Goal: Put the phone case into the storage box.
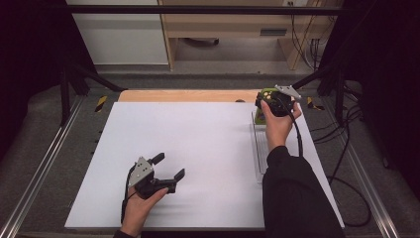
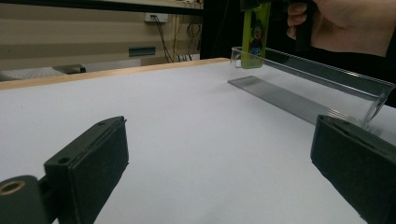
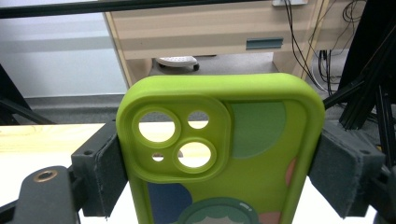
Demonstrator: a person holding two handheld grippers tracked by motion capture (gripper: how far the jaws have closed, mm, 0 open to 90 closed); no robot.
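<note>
Clamped across its two long edges in the right gripper [image 3: 219, 163], above the clear tray's [image 2: 327, 77] far end: green phone case [image 3: 224, 140], likely light, rubbery, bendy, best held by the sides; left gripper [image 1: 166, 171] apart, empty.

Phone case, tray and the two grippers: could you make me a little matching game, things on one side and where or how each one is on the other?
Things:
1. green phone case
2. clear plastic tray
3. left gripper
4. right gripper

States:
A. lies long and narrow on the white table's right side
B. jaws wide apart, nothing between them, low over the table
C. held upright above the tray's far end
D. jaws clamped on the case's two edges

Pairs: 1-C, 2-A, 3-B, 4-D
</note>
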